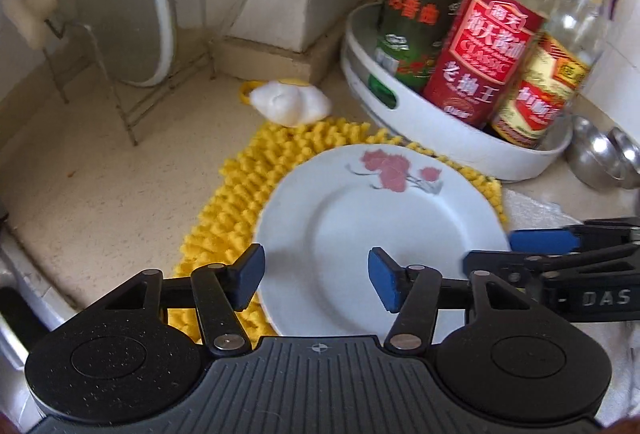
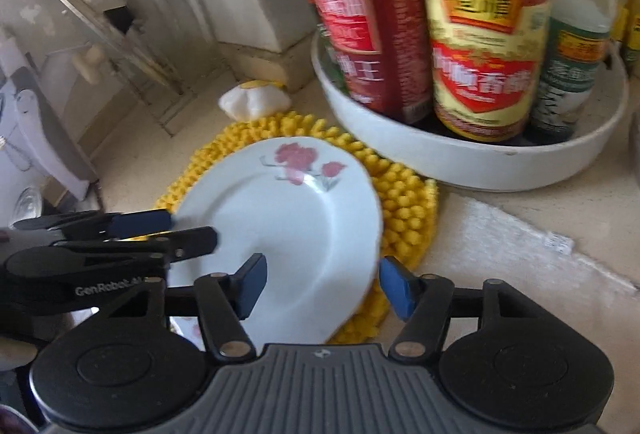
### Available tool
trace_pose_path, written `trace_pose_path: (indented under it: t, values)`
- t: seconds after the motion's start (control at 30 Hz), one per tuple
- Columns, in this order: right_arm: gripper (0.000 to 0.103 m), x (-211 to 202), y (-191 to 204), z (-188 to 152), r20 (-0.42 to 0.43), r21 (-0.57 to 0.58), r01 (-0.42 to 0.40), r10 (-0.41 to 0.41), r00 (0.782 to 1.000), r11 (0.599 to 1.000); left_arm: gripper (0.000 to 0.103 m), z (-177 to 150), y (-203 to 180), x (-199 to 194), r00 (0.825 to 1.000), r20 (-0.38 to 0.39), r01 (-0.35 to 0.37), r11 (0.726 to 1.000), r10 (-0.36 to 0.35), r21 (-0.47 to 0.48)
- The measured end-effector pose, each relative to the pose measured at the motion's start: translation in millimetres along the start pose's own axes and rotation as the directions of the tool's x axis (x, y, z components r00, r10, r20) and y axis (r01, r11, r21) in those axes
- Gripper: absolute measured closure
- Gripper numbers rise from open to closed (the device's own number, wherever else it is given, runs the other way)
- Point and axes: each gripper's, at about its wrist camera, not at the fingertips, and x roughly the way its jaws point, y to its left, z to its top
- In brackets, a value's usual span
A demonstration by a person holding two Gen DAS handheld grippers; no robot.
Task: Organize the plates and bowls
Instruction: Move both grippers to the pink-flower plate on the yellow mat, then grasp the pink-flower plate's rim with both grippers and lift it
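My left gripper [image 1: 316, 276] and right gripper [image 2: 322, 284] hover with jaws apart, gripping nothing. The plate [image 1: 380, 234] lies on the yellow mat [image 1: 240, 185]. Likely rigid, glazed, slippery, breakable: grip the rim.

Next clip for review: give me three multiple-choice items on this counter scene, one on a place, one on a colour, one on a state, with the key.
1. The plate lies on:
A. a yellow mat
B. the wire rack
C. the bottle tray

2. The flowers on the plate are:
A. blue
B. pink
C. green

3. The left gripper is:
A. shut on a bottle
B. shut on the mat
C. open at the plate's near rim

Key: 1 A, the yellow mat shows around it. 2 B, pink print at the far rim. 3 C, its pads stand apart with the rim between them.
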Motion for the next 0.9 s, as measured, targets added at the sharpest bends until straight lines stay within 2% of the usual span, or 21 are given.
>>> trace_pose_path:
  t: [0.07,0.27,0.33,0.37,0.47,0.53,0.6,0.73,0.9]
  values:
    - [0.023,7,0,1,-0.01,-0.005,0.001,-0.001,1.0,1.0,0.042,0,3,2,1.0,-0.001,0.013,1.0,-0.013,0.008]
    - [0.024,9,-4,0,-0.022,0.016,-0.017,0.017,1.0,1.0,0.045,1,22,3,1.0,-0.004,-0.015,0.999,0.014,-0.037]
    - [0.024,14,-8,-1,-0.041,0.036,-0.024,0.025,0.999,0.999,0.045,0,22,7,1.0,-0.018,0.022,0.999,-0.023,-0.035]
    - [0.024,18,-8,-3,-0.055,0.04,-0.029,0.032,0.998,0.999,0.041,-1,19,9,0.999,-0.028,0.025,0.999,-0.026,-0.029]
    - [0.024,18,-4,-6,-0.037,0.001,-0.027,0.028,0.999,1.0,0.035,-3,16,21,0.999,-0.039,0.015,1.0,-0.015,0.003]
    - [0.024,19,-5,-5,-0.034,0.0,-0.033,0.033,0.999,0.999,0.035,-1,21,24,0.998,-0.045,0.036,0.999,-0.038,-0.032]
    - [0.024,20,-8,-4,-0.033,0.009,-0.041,0.042,0.999,0.999,0.034,1,19,26,0.999,-0.045,0.029,0.999,-0.03,-0.015]
    - [0.024,20,-7,-1,-0.038,0.004,-0.023,0.023,0.999,1.0,0.034,0,10,22,0.999,-0.032,-0.003,1.0,0.003,0.013]
    - [0.024,11,-6,-2,-0.029,0.015,0.006,-0.005,1.0,1.0,0.039,-6,8,11,1.0,-0.027,0.009,1.0,-0.009,0.012]
